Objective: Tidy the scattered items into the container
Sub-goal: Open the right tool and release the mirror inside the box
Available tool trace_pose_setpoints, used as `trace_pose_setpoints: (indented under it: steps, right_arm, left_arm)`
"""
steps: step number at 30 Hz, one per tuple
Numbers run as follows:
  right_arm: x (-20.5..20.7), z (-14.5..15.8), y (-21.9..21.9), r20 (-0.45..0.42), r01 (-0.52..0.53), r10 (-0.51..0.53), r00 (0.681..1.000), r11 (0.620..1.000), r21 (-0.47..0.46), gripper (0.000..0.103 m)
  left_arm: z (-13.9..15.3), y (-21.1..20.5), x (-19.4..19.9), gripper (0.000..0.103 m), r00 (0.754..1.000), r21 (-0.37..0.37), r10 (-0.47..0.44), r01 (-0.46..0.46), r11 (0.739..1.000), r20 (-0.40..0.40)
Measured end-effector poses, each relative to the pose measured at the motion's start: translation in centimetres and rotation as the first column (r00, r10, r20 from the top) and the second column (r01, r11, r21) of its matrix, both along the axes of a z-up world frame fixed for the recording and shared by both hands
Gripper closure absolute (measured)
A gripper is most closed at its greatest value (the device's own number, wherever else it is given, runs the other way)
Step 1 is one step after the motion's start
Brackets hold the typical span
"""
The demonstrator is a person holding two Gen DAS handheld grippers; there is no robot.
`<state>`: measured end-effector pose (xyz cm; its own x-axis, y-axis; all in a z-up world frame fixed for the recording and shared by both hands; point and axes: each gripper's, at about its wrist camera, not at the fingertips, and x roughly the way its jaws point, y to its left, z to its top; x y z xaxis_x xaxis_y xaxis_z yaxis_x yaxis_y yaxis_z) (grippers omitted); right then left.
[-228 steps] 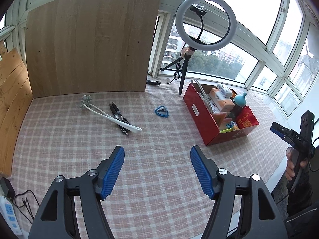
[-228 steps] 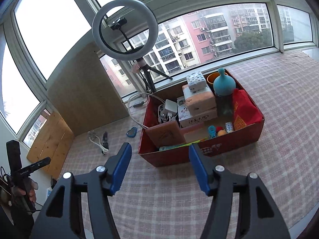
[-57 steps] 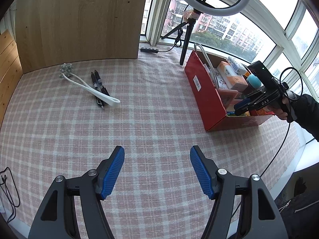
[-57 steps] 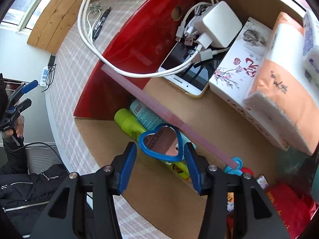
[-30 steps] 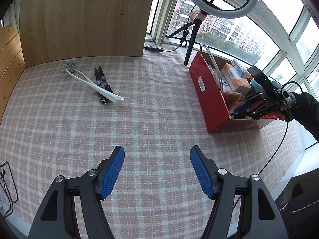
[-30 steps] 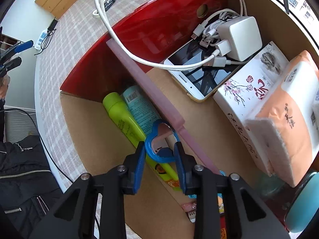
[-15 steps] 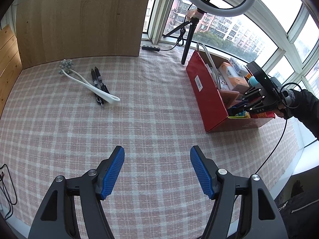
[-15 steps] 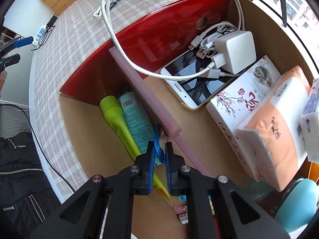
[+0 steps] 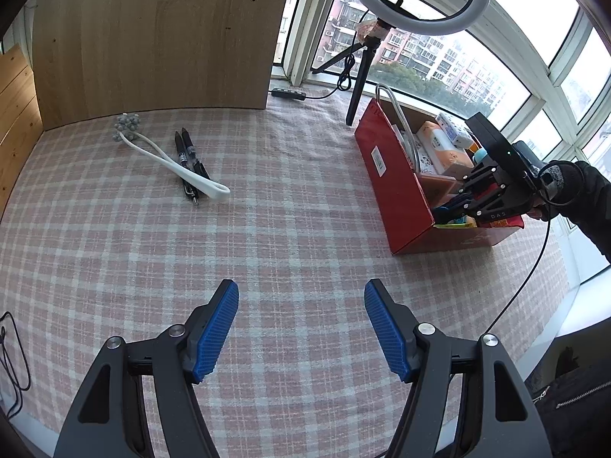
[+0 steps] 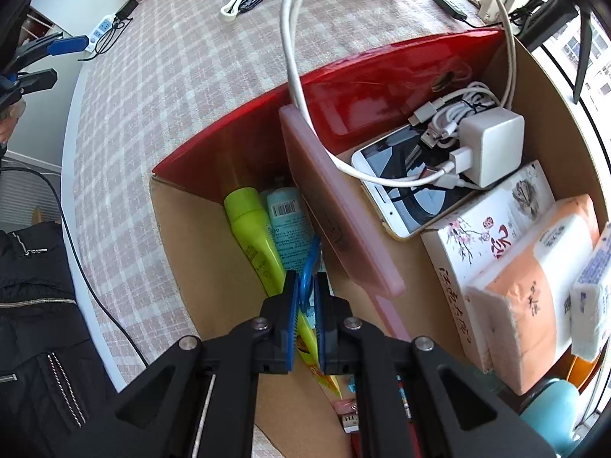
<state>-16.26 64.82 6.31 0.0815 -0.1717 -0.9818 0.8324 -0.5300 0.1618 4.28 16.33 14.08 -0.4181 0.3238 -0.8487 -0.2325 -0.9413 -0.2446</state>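
Pinching blue heart mirror (image 10: 308, 267) edge-on w/ right gripper (image 10: 305, 297) jaws inside red box (image 10: 366, 87); left gripper (image 9: 301, 328) jaws wide, empty.

- The box (image 9: 397, 187) stands at the right of the surface (image 9: 267, 229); the pens (image 9: 189, 164) and massager (image 9: 168, 158) lie together, well apart at far left.
- In the box (image 10: 183, 236), two tubes (image 10: 259, 236) lie left of a divider (image 10: 336, 225); a phone (image 10: 404, 187) and charger (image 10: 492, 145) lie right of it.

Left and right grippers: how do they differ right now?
The left gripper is open, with nothing between its fingers; the right gripper is shut on the blue heart-shaped mirror. The left gripper hangs over bare checked tablecloth; the right gripper is above the red box. Both have blue pads on black fingers.
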Motion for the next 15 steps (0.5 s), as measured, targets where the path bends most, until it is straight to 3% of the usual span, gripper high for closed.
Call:
trace_pose_setpoints:
  steps: [6,9,15]
  right_arm:
    - [-0.7,0.2,0.4,-0.035,-0.070,0.071,0.997,0.997,0.023,0.095]
    - [-0.3,2.6,-7.0,-0.059,-0.108,0.111,0.992,0.993,0.055,0.095]
    - [-1.6,3.2,-6.3,-0.108,-0.153,0.165,0.980,0.982,0.110,0.095]
  left_arm:
    - [-0.1,-0.4,0.2,0.037,1.000,0.002,0.011,-0.011,1.000,0.006]
    - [0.0,-0.4,0.2,0.037,1.000,0.003,0.010,-0.010,1.000,0.005]
    - [0.2,-0.3,0.3,0.037,1.000,0.008,0.009,-0.009,1.000,0.001]
